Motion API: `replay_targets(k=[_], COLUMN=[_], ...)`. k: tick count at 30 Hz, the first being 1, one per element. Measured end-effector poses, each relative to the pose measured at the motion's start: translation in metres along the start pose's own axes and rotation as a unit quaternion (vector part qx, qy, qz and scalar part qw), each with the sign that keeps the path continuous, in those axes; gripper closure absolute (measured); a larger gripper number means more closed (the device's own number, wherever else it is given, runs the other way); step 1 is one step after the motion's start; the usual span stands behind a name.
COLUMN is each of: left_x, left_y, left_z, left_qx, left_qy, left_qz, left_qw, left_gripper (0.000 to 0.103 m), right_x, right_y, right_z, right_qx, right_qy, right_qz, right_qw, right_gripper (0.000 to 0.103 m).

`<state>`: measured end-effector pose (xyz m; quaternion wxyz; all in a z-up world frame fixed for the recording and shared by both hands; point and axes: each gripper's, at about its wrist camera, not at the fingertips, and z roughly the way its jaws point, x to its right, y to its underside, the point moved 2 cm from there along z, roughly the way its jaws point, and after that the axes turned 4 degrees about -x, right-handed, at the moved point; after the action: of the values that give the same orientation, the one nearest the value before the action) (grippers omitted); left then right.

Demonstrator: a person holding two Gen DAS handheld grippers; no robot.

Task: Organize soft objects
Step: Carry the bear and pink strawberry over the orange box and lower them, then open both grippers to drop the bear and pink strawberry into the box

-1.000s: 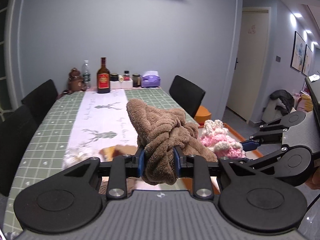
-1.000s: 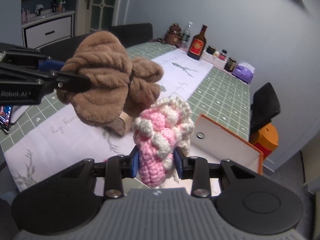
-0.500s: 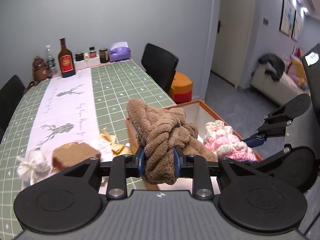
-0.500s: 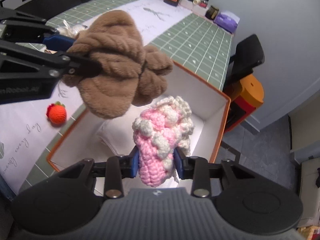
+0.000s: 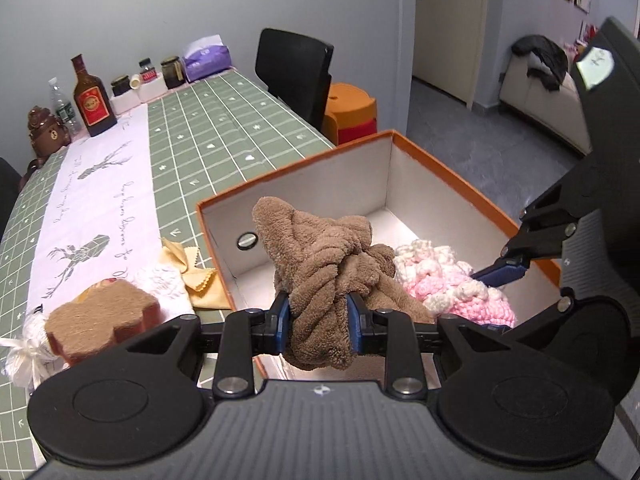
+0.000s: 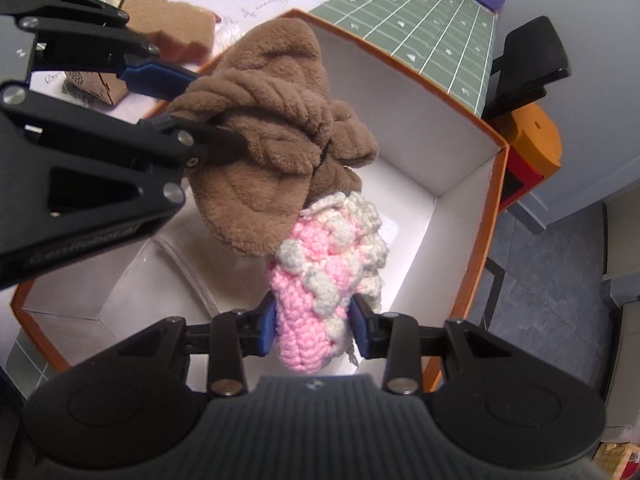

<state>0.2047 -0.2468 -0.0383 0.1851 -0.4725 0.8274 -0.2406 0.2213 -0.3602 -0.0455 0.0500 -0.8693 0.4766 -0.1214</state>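
1. Grippers first: we hold the left gripper (image 5: 316,322) clamped on a knotted brown plush piece (image 5: 320,256), the blue pads pressed into the fabric on both sides.
2. We hold the right gripper (image 6: 314,326) around a pink and cream crochet piece (image 6: 320,280); its jaws have just been opening a little, and we see a small gap between the right pad and the yarn, while the left pad sits against the pink stitches.
3. Both soft pieces hang over the open orange-rimmed box (image 6: 496,184), whose inside walls and floor are white. The brown plush piece sits just beside the crochet piece and overlaps it from the right wrist view; we cannot tell whether they touch.
4. The box stands at the near corner of a table (image 5: 224,148) covered with a green grid cloth and a pale runner printed with deer.
5. On the table just left of the box we see a yellow pinked cloth (image 5: 192,276), a white lacy piece (image 5: 160,284) and a brown fuzzy block (image 5: 100,316).
6. At the far end of the table stand a dark bottle with a red label (image 5: 92,100), some jars and a purple tissue pack (image 5: 206,58).
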Motion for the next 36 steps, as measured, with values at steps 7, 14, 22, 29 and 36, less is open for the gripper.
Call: replay_targets(k=[7,14,22,29,36], left_x=[0.004,0.005,0.004,0.001,-0.002], left_y=[0.004,0.008,0.007,0.004,0.001], left_z=[0.021,0.03,0.028,0.017,0.0], left_qx=[-0.019,-0.024,-0.023,-0.001,0.031], left_qy=[0.004,0.008,0.008,-0.002,0.004], left_qz=[0.009,0.008,0.005,0.003,-0.001], left_qw=[0.9998,0.9996,0.9997,1.0,0.9995], left_gripper=[0.07,0.069,0.064,0.05,0.032], right_x=[0.004,0.006,0.002,-0.004,-0.006], right_y=[-0.002,-0.004,-0.006,-0.004,-0.006], right_z=[0.023,0.027,0.024,0.025,0.011], right_qx=[-0.022,-0.031,-0.029,-0.027,-0.015], right_qy=[-0.009,-0.016,-0.011,-0.008,-0.017], right_qz=[-0.01,-0.013,-0.021,-0.032,-0.038], right_qw=[1.0,0.999,0.999,0.999,0.999], right_gripper=[0.063,0.061,0.057,0.049,0.04])
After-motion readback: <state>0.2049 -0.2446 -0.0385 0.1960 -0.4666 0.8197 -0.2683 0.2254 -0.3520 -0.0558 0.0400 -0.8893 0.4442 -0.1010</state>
